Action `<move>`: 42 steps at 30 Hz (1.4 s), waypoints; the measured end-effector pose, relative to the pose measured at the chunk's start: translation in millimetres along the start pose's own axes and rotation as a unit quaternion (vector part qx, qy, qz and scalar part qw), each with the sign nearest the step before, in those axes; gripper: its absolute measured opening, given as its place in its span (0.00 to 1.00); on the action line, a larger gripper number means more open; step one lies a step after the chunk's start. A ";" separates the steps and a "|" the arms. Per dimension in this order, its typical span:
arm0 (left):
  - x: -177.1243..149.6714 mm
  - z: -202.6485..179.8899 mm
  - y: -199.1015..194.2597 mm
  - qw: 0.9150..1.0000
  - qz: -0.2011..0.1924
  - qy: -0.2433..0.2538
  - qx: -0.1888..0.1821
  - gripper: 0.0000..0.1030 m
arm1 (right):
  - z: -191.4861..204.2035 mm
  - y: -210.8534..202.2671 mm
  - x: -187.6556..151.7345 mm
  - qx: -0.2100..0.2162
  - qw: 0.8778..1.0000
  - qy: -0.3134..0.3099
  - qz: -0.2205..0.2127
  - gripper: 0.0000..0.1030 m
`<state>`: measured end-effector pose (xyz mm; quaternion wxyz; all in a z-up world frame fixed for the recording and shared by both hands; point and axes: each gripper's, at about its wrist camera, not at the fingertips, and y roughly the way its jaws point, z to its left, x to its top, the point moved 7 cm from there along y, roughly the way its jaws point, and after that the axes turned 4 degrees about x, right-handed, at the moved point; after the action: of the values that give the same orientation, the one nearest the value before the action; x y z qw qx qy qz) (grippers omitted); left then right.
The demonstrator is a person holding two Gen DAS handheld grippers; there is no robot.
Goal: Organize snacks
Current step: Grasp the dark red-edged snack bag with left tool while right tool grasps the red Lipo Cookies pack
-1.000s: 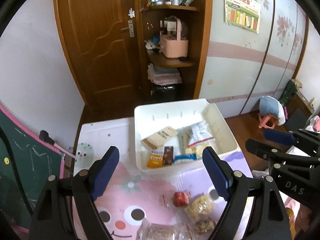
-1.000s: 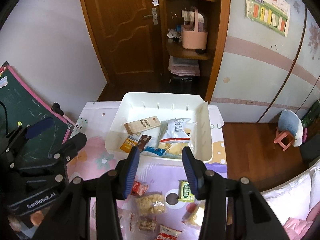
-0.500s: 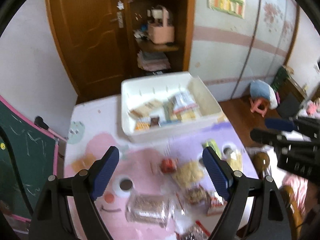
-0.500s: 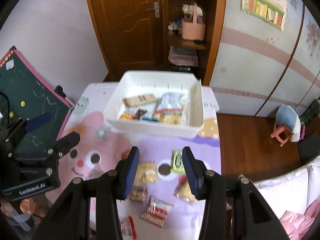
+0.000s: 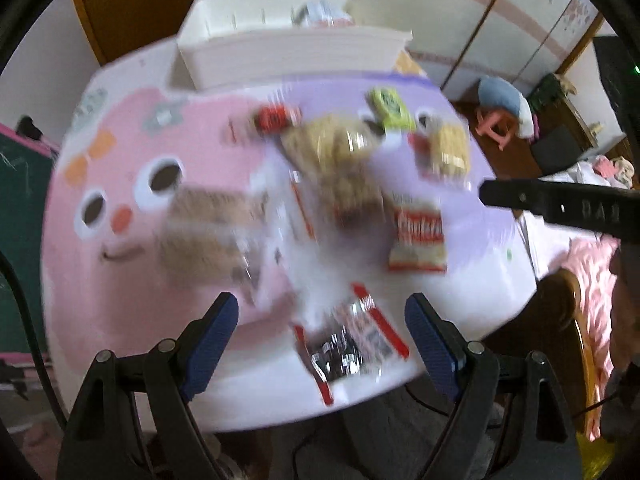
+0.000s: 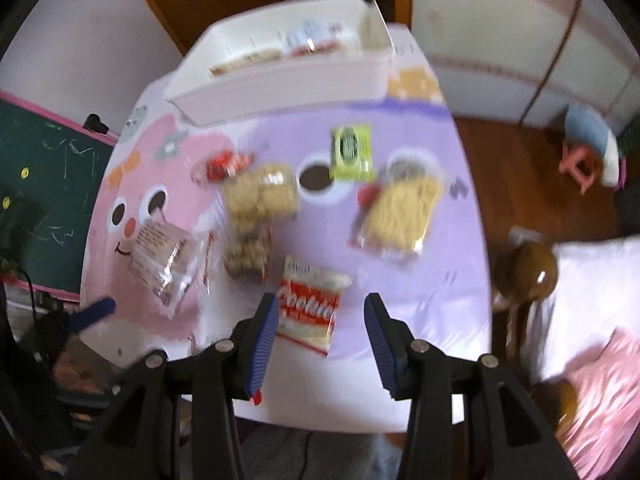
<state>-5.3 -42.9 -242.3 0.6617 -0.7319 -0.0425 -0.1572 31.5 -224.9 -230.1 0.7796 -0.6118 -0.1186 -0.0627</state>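
Crinkly plastic snack packets (image 6: 308, 304) strew the table (image 6: 440, 280); both grippers (image 5: 322, 320) (image 6: 320, 316) gape empty, ribbed pads apart.

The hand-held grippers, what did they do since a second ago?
Both tipped down toward the table. The left hand-held gripper now hangs over the dark red-edged packet, and the right hand-held gripper over the red-and-white cookie bag. Neither took hold of anything; the jaws stayed open as before. The snacks and the white bin stayed put.
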 end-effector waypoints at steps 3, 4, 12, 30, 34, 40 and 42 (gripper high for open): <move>-18.4 3.1 21.1 0.999 0.033 -0.004 0.003 0.82 | -0.2 17.7 -10.9 0.018 0.999 0.024 0.022 0.43; -24.6 5.9 28.4 0.999 0.044 -0.010 0.006 0.82 | -0.7 24.1 -14.1 0.022 0.999 0.028 0.028 0.43; -45.0 9.7 58.8 0.995 0.081 -0.052 -0.010 0.82 | 2.4 62.8 -22.1 0.021 0.998 0.030 0.055 0.43; -36.5 -23.2 82.3 0.993 0.090 -0.031 0.065 0.57 | 12.5 101.6 -19.9 -0.026 0.997 0.022 0.066 0.59; -29.0 -29.9 81.0 0.994 0.089 -0.019 0.060 0.43 | 16.3 103.5 -23.5 -0.034 0.997 0.010 0.062 0.60; -25.3 -32.5 81.3 0.994 0.089 -0.020 0.052 0.41 | 25.5 106.3 -23.5 -0.048 0.997 -0.018 0.053 0.47; -27.6 -24.9 78.8 0.994 0.092 -0.020 0.050 0.41 | 30.5 105.6 -24.1 -0.042 0.997 -0.016 0.055 0.47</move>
<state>-14.4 -72.8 -323.7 0.7082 -0.7017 0.0040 -0.0785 30.6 -170.8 -328.7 0.7533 -0.6506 -0.0945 -0.0153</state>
